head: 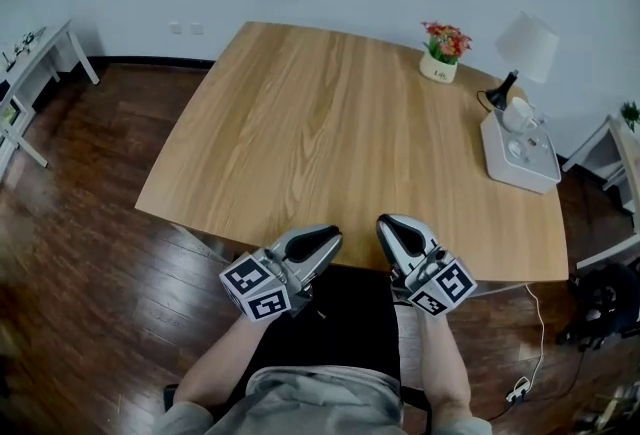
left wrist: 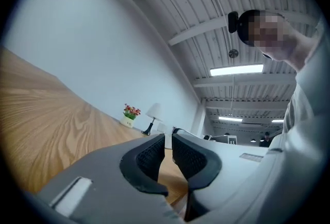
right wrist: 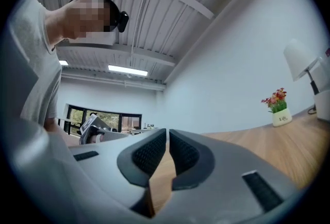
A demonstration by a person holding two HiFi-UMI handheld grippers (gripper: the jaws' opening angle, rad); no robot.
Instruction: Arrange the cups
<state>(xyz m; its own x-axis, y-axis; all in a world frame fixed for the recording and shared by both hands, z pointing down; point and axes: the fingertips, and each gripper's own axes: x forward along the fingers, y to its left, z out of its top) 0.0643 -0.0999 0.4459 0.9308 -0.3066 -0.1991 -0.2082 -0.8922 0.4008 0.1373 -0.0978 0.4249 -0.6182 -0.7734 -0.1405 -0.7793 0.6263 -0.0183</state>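
A white tray at the table's far right carries a white cup and a low clear glass piece. Both grippers hover at the near edge of the wooden table, far from the tray. My left gripper has its jaws together with nothing between them, as the left gripper view also shows. My right gripper sits beside it, shut and empty, pads almost touching in the right gripper view.
A small pot of red flowers and a white-shaded lamp stand at the far right corner, behind the tray. A white shelf stands on the dark wood floor at left. The person's lap is below the grippers.
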